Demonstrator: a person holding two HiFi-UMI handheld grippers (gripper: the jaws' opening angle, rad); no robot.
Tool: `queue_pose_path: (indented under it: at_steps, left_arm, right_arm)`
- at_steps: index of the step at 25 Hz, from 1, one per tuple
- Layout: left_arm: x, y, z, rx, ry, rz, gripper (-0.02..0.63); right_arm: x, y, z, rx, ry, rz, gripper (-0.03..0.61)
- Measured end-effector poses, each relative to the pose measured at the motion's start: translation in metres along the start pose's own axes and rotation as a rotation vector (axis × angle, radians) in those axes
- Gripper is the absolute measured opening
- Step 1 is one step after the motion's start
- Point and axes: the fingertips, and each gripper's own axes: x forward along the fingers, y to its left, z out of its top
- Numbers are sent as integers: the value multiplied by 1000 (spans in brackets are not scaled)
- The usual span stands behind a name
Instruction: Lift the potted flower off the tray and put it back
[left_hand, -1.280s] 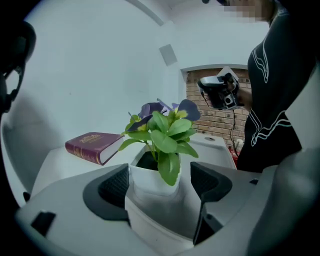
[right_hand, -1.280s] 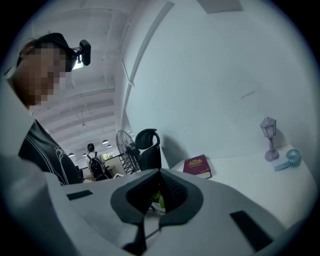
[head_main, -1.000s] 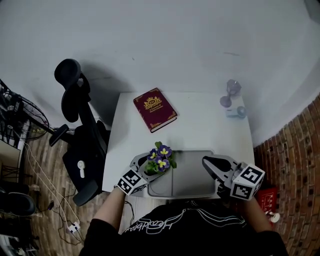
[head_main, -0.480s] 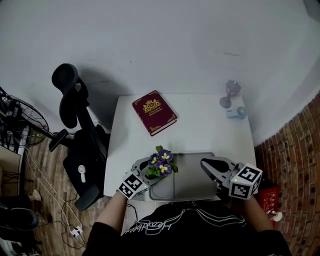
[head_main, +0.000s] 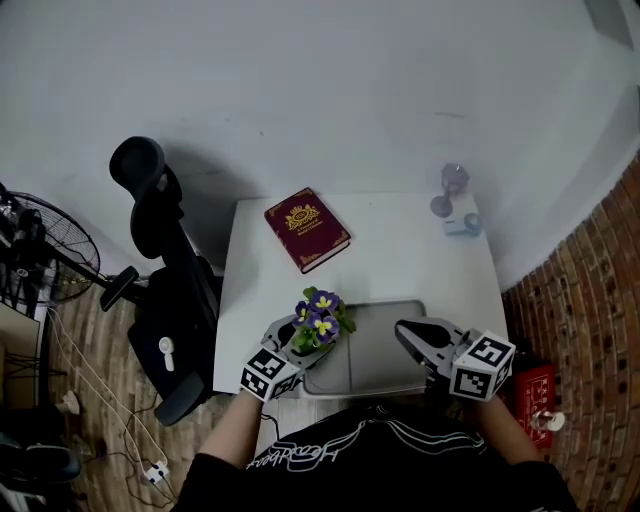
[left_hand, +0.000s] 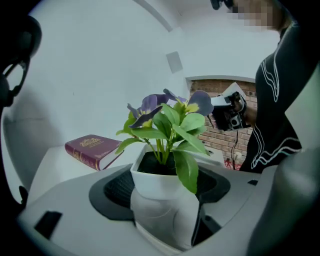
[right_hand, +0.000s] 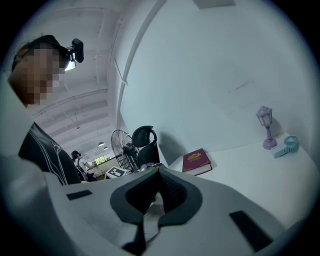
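Note:
The potted flower (head_main: 320, 318), purple and yellow blooms in a white pot (left_hand: 162, 187), hangs over the left end of the grey tray (head_main: 385, 350). My left gripper (head_main: 305, 342) is shut on the pot, its dark pads pressed against both sides (left_hand: 162, 200). Whether the pot's base still touches the tray is hidden by the jaws. My right gripper (head_main: 405, 333) hovers at the tray's right end, its jaws together with nothing held between them (right_hand: 155, 200).
A red book (head_main: 307, 228) lies on the white table (head_main: 400, 260) behind the tray. A small purple lamp (head_main: 448, 190) and a pale blue object (head_main: 460, 225) stand at the far right corner. An office chair (head_main: 165, 270) and a fan (head_main: 40, 250) stand left of the table.
My left gripper has risen a little with the potted flower in it. The right gripper has stayed by the tray's right end.

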Motion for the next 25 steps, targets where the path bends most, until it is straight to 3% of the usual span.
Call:
queue_pose_path:
  at_steps: [12,25]
  left_arm:
    - [-87,-44,53,-172,-121,75,354]
    - [-159,-117,53,-228,-161,74,354]
  right_arm:
    - [-12,52,-23,44,-23,7,-2]
    - [-24,111,-66,62,-13,41,-2]
